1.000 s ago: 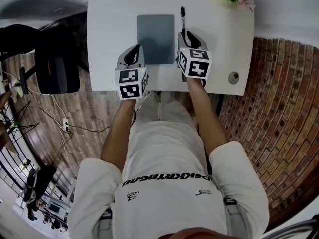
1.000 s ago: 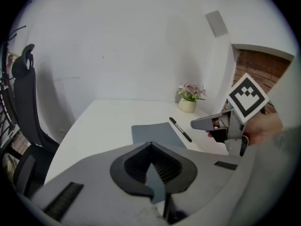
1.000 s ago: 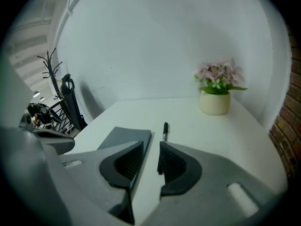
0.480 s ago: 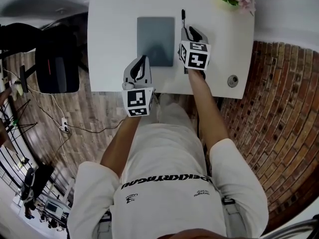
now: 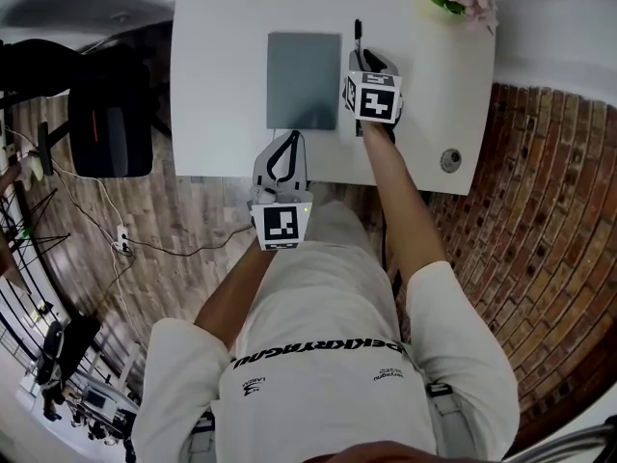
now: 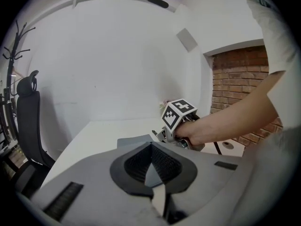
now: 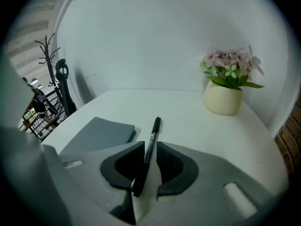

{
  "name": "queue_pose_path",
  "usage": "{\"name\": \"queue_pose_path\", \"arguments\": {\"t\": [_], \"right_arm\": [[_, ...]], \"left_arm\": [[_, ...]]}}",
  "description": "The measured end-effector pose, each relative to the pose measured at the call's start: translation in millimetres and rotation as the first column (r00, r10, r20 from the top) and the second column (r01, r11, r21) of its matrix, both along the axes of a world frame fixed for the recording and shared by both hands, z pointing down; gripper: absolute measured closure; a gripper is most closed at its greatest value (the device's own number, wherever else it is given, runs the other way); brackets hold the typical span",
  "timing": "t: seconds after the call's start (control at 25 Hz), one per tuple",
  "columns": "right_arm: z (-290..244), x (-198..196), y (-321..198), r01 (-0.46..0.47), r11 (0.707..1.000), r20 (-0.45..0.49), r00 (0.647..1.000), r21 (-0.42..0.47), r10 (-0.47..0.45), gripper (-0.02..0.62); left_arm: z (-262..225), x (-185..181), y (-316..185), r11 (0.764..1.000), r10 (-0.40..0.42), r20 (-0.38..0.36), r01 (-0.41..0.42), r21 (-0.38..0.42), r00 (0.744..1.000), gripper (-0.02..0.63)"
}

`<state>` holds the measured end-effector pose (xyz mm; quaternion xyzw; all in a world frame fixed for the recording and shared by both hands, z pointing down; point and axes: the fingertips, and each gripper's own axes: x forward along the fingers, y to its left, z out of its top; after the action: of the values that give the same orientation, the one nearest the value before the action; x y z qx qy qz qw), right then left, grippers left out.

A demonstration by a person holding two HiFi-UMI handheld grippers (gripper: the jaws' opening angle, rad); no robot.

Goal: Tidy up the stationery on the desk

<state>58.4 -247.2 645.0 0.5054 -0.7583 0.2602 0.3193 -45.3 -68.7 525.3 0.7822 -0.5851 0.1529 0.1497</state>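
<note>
1. The pen (image 7: pixel 154 131) lies flat on the white table (image 5: pixel 222 66), just to the right of the grey notebook (image 5: pixel 303 80), with its far end pointing away from me toward the flower pot (image 7: pixel 224 98).
2. My right tool (image 7: pixel 150 149) now straddles the pen's near half. A second ago it sat a little short of the pen. It has since come forward and down over it.
3. Its jaws have just been closing, and the pen is between the pads. I still see slim gaps on both sides and the pen is still on the table, so I judge the tool open around the pen and not yet gripping it.
4. My left tool (image 6: pixel 151 145) has its jaws closed together with nothing in them. A second ago it rested on the table beside the notebook. It has since drawn back to the near edge and lifted, which leaves the right side room to work.
5. For the tidying, this means the pen comes first. The grasp is lined up but not made, and the notebook is untouched.
6. Next I would finish the squeeze squarely across the barrel, because a round pen can roll or pivot if it is pinched off-centre.
</note>
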Motion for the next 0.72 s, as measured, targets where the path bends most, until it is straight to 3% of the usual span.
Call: {"name": "queue_pose_path", "arguments": {"t": [0.4,0.72], "right_arm": [[3,5,-1,-0.022,1.0,-0.021,1.0,-0.004,0.022,0.552],[-9,6,29,-0.117,0.992,0.117,0.986,-0.055,0.123,0.552]], "left_arm": [[-8,2,6,1.0,0.01,-0.002,-0.01,-0.002,1.0,0.609],[-12,-9,7,1.0,-0.025,0.005,0.025,-0.001,1.0,0.609]]}}
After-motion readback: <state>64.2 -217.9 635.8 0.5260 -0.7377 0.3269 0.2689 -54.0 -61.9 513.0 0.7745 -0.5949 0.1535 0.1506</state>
